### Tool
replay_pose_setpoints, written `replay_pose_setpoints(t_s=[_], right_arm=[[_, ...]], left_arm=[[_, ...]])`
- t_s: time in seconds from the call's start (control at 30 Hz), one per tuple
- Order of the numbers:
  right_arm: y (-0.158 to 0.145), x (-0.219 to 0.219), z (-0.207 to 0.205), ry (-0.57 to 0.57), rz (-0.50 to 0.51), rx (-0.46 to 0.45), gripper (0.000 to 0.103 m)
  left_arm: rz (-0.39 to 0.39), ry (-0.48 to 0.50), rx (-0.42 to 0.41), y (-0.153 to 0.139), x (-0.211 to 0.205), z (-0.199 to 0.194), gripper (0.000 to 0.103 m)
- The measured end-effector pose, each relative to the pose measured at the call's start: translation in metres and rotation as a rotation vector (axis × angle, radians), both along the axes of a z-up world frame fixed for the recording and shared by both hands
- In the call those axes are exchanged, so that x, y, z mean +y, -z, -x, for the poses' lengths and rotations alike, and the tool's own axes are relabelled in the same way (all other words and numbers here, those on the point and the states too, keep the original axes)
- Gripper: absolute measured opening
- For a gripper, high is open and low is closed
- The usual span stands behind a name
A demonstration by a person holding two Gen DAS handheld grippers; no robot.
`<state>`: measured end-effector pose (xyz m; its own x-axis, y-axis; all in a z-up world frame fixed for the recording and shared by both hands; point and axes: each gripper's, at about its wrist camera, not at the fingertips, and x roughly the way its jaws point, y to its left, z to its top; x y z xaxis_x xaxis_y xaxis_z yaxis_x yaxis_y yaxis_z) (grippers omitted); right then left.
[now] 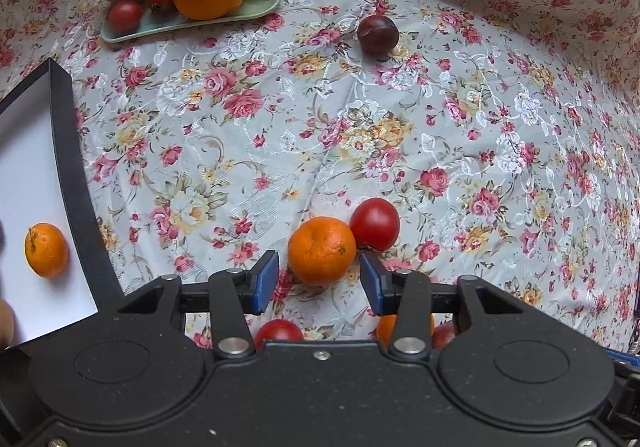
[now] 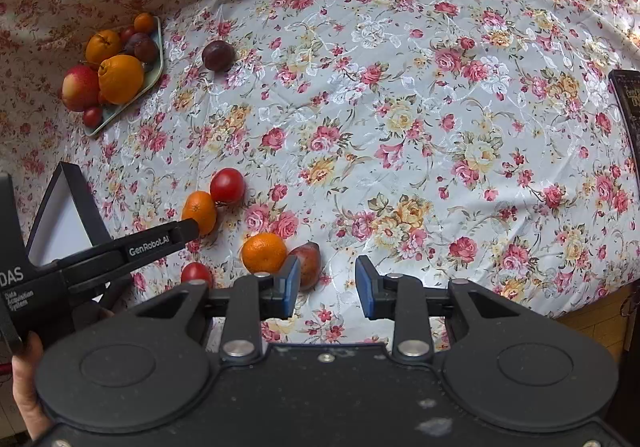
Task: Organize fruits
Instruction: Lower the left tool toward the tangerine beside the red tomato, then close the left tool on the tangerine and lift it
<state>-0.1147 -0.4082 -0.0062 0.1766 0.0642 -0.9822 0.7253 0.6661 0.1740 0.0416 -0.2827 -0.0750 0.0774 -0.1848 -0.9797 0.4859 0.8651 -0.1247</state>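
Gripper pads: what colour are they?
Blue pads on black arms; the right wrist view shows them best.

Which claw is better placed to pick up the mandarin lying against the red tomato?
Left. The left claw is open, with the mandarin right between its fingertips. The right claw is open over bare cloth, nearer a different mandarin.

A mandarin [image 1: 322, 250] touches a tomato [image 1: 375, 223] on the tablecloth [image 1: 440, 127], the box [image 1: 68, 167] to their left.

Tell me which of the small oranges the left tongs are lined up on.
The small orange touching the red tomato on the cloth, just ahead of the open left tongs. Another lies in the box, off to the side.
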Motion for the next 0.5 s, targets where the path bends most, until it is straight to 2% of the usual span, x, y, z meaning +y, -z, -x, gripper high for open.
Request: replay_pose_setpoints(t_s=[0.27,0.5], right_arm=[[0.01,-0.002,-0.013,0.012,0.003,0.036,0.033],[0.013,0.004,-0.03,-0.028,0.074,0.073,0.033]], left_arm=[[-0.023,-0.002,0.026,0.018,-0.005,-0.01,0.053],[-0.011,-0.032,0.012,0.018,-0.002,-0.024,0.053]])
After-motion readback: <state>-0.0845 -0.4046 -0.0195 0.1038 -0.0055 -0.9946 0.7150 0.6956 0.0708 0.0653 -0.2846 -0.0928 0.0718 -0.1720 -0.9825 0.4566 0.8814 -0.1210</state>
